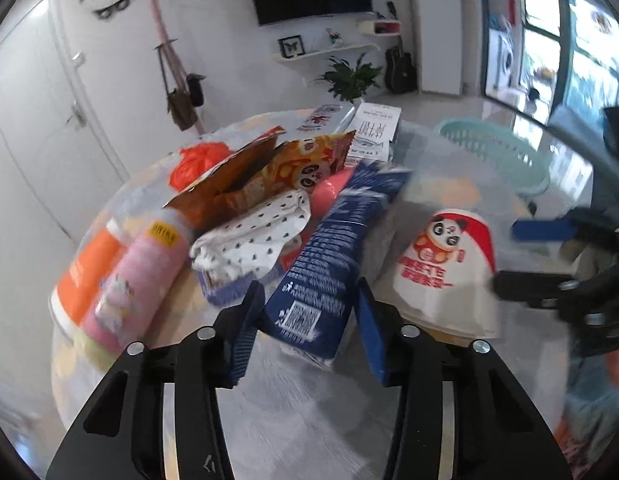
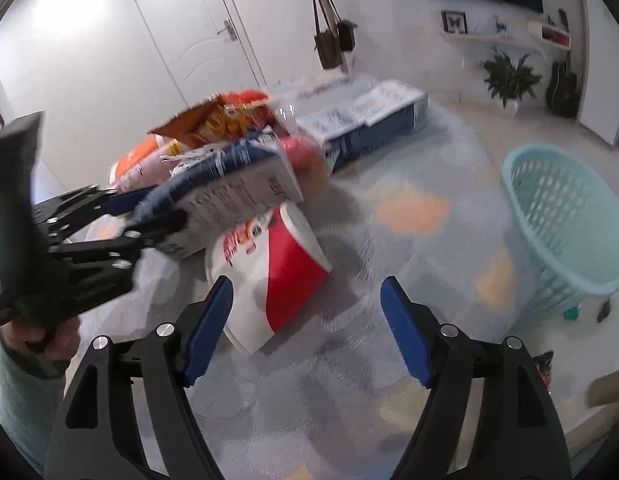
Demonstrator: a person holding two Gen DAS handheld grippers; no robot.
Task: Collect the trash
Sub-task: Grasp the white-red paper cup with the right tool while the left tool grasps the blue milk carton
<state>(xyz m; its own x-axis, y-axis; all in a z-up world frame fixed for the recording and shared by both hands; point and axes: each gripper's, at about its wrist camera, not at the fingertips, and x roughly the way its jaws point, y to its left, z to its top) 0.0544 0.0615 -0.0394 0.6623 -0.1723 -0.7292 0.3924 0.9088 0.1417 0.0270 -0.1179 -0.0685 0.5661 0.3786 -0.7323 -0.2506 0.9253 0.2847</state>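
A blue and white carton point(image 1: 329, 256) lies tilted on the table between the fingers of my left gripper point(image 1: 309, 312). The jaws close around its near end and grip it; the right wrist view shows the carton point(image 2: 237, 196) held in the left gripper point(image 2: 149, 216). A white and red paper cup with a panda point(image 1: 449, 268) lies on its side to the right. My right gripper point(image 2: 305, 328) is open and empty just in front of that cup point(image 2: 269, 272). A teal mesh basket point(image 2: 569, 232) stands on the right.
A pile of trash sits behind the carton: an orange snack bag point(image 1: 269, 176), a spotted white wrapper point(image 1: 253, 240), a pink bottle point(image 1: 137, 280), an orange bag point(image 1: 197, 160). A blue and white box point(image 2: 365, 120) lies at the table's far side.
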